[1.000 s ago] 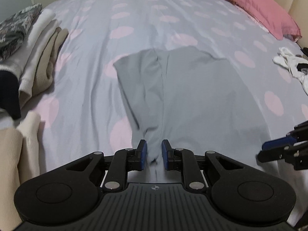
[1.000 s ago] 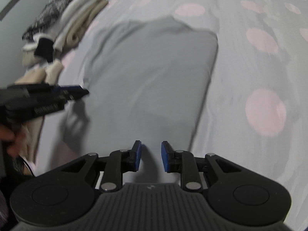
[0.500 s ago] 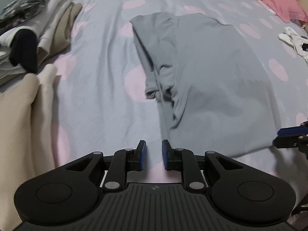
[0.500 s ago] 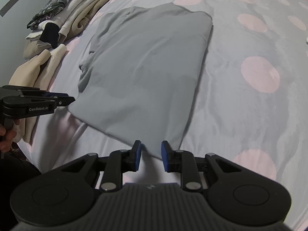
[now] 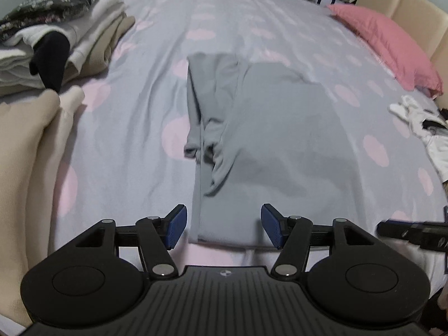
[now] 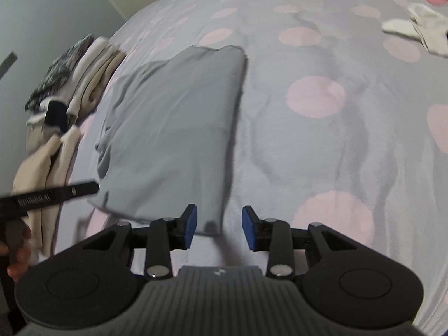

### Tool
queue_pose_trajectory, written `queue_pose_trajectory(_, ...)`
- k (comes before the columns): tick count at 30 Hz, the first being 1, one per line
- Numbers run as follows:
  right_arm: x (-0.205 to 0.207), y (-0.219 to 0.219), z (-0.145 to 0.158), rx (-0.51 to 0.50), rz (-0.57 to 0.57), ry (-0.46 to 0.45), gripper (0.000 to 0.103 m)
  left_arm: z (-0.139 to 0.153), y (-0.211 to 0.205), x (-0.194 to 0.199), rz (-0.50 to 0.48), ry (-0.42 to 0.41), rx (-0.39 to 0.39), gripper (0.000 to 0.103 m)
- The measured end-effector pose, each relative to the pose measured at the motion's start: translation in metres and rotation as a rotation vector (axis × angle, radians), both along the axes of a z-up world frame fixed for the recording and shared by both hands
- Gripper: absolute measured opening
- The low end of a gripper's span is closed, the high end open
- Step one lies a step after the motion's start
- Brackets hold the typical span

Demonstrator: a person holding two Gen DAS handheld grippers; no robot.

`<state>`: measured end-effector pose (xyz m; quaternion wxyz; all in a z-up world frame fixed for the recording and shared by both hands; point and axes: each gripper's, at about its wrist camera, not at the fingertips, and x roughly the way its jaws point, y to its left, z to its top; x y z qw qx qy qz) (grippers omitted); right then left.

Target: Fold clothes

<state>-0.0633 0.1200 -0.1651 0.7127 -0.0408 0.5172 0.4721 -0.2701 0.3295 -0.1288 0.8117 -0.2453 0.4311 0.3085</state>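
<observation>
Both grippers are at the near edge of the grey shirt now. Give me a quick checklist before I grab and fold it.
1. Left gripper open, holding nothing: ok.
2. Right gripper open, holding nothing: ok.
3. Near hem of the partly folded grey cotton shirt between the left jaws: ok, corner sits inside them.
4. Right jaws over the other near corner: ok.
5. Shirt lying smooth: not ok, its folded-in sleeve is bunched.
6. Fold path across the grey, pink-dotted bedsheet free of the stacked clothes: ok.

Each gripper point(image 5: 223, 226) point(image 6: 219, 227) is matte black (ribbed housing, silver screws) with blue fingertip pads point(image 5: 176, 226).
</observation>
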Motion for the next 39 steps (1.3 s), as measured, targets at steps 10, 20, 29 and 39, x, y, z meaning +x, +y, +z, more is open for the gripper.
queue_pose_trajectory(10, -0.001, 0.021, -0.017, 0.023, 0.047, 0.074, 0.047, -0.029, 0.019, -0.009, 0.104, 0.005, -0.138, 0.055)
queue_pose_trajectory(20, -0.001, 0.03, -0.02, 0.015, 0.047, 0.067, 0.017, -0.028, 0.014, -0.001, 0.047, 0.002, -0.083, 0.032)
queue_pose_trajectory(29, -0.001, 0.028, -0.01, 0.028, 0.033, 0.056, 0.012, -0.018, 0.011, 0.0, 0.025, 0.015, -0.039, 0.011)
queue_pose_trajectory(39, 0.001, 0.017, 0.013, 0.04, 0.039, 0.059, 0.011, 0.002, 0.002, -0.002, -0.027, -0.006, -0.004, 0.008)
